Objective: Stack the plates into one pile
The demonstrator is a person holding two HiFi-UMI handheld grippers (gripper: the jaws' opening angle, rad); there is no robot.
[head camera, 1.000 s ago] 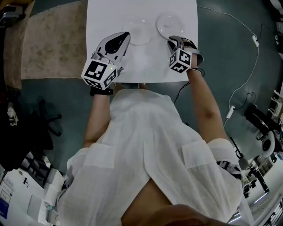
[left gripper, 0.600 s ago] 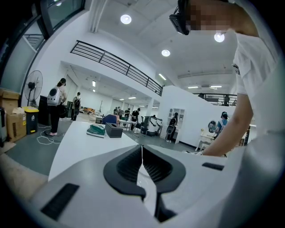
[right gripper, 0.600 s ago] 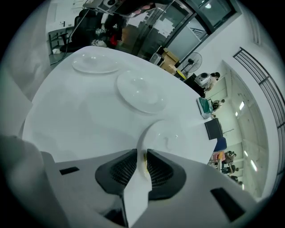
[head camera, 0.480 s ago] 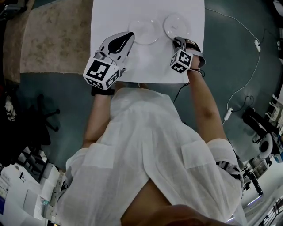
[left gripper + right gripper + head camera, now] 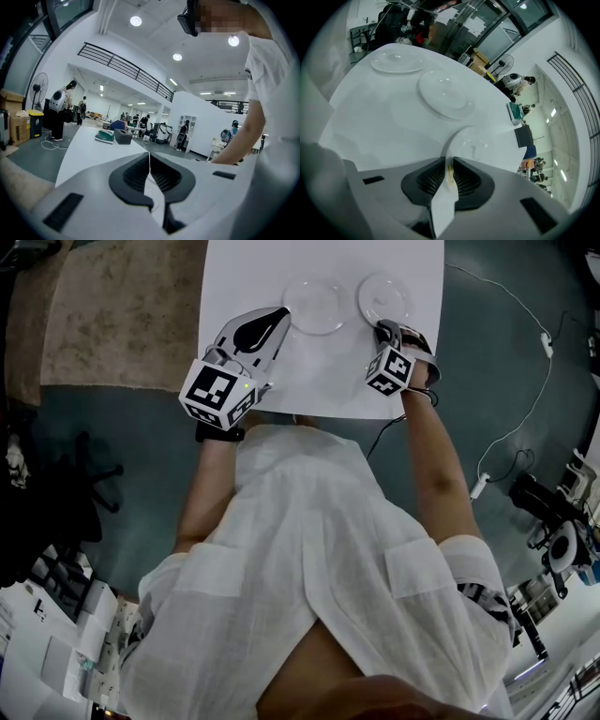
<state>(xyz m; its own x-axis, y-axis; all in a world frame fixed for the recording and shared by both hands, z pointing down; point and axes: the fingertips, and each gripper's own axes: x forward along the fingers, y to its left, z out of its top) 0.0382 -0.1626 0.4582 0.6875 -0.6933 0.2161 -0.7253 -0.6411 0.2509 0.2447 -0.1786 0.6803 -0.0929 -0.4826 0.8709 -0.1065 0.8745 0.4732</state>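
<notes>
Three white plates lie on the white table [image 5: 234,277]. The small plate [image 5: 382,296] [image 5: 477,140] is nearest; my right gripper [image 5: 383,328] [image 5: 450,162] points steeply down at its near rim. Its jaws have just been closing, and the rim now sits pinched between the dark pads. A middle plate [image 5: 314,304] [image 5: 444,97] lies just left of it, and a far plate [image 5: 397,62] shows only in the right gripper view. My left gripper [image 5: 277,315] [image 5: 149,155] hovers near the middle plate's left edge, shut with nothing in it.
In the left gripper view, a green object [image 5: 105,136] and a dark box [image 5: 123,136] sit at the table's far end. A carpet [image 5: 112,315] lies left of the table, and a white cable [image 5: 525,381] trails over the floor to the right.
My right gripper has sunk a little onto the small plate's near rim, and its jaws have narrowed around it. The left gripper has stayed shut and nearly still.
</notes>
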